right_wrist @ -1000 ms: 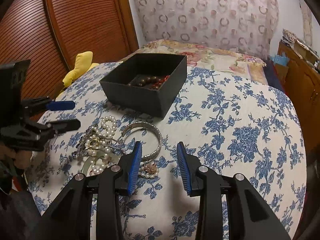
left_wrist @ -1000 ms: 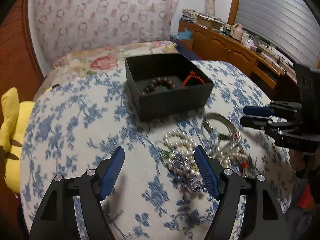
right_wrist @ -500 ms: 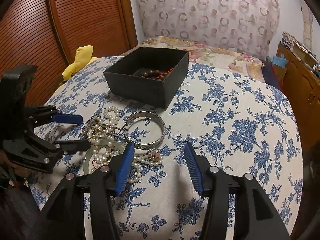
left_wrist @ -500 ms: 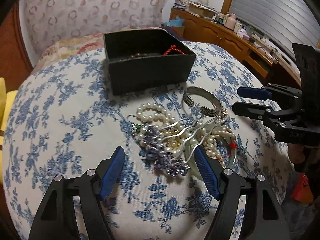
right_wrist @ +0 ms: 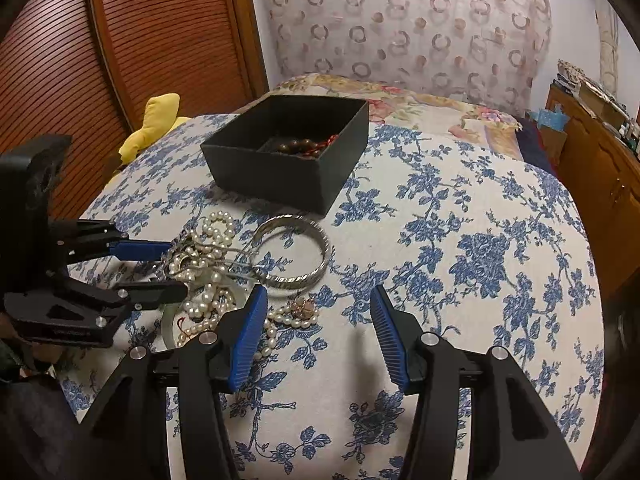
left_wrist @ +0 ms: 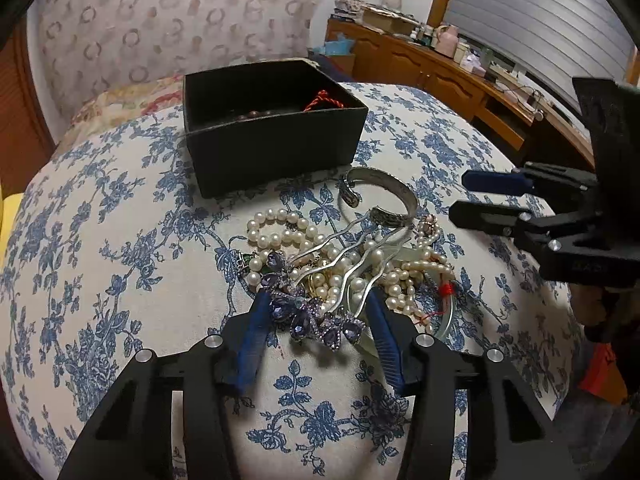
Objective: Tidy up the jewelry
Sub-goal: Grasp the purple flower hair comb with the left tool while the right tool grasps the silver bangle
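Note:
A heap of jewelry lies on the blue-flowered cloth: pearl strands, a silver bangle, and a purple-jewelled hairpin with wavy silver prongs. My left gripper is open, its blue fingers on either side of the hairpin's jewelled end. My right gripper is open and empty, just right of the heap, near the bangle. The black box behind the heap holds a brown bead bracelet and a red cord; it also shows in the right wrist view.
The round table's cloth falls away at the edges. A yellow plush toy sits at the far left by a wooden slatted door. A wooden cabinet with clutter stands at the right. A patterned bed lies behind.
My left gripper has moved forward and down onto the heap and narrowed around the purple hairpin. My right gripper has opened wider and drawn back a little.

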The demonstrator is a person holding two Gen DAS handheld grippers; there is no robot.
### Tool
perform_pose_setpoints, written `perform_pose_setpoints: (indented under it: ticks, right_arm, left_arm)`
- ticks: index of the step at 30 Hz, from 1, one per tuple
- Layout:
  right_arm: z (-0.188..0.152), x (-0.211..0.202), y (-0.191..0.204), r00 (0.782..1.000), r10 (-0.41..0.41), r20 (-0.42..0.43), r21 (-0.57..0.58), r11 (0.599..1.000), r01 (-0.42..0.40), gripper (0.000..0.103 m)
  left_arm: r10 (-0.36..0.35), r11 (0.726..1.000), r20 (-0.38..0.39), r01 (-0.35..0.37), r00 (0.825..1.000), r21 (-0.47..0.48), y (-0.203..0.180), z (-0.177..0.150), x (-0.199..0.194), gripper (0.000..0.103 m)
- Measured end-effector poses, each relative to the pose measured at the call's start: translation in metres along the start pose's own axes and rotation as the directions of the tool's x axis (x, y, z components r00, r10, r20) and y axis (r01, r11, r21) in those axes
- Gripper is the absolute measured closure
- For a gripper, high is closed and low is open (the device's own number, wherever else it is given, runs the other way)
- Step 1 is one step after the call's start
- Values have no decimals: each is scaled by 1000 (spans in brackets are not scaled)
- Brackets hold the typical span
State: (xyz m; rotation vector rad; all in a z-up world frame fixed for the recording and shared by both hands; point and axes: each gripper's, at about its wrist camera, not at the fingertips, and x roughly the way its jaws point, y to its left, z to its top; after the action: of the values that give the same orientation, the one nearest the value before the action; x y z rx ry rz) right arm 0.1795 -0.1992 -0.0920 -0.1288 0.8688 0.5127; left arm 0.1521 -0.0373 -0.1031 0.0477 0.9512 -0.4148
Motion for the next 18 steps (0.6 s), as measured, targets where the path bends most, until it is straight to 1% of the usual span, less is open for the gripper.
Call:
perform_pose_setpoints:
  ticks: [7,12,18]
  right_arm:
    - [-2,3,4,1000,0,-6,-5,1000,0,47]
    - [-3,4,5,1000,-1,-6,-7,1000,1,47]
    - [-1,7,10,1000,4,-7,-9,1000,-4,47]
  left_arm:
    - [-13,999,14,13,1000,-31,8,-6,-10,58]
    - [0,1000,15,1,1000,-29,11,-11,-18,59]
    - [9,998,28,-8,1000,-57,20,-18,-27,59]
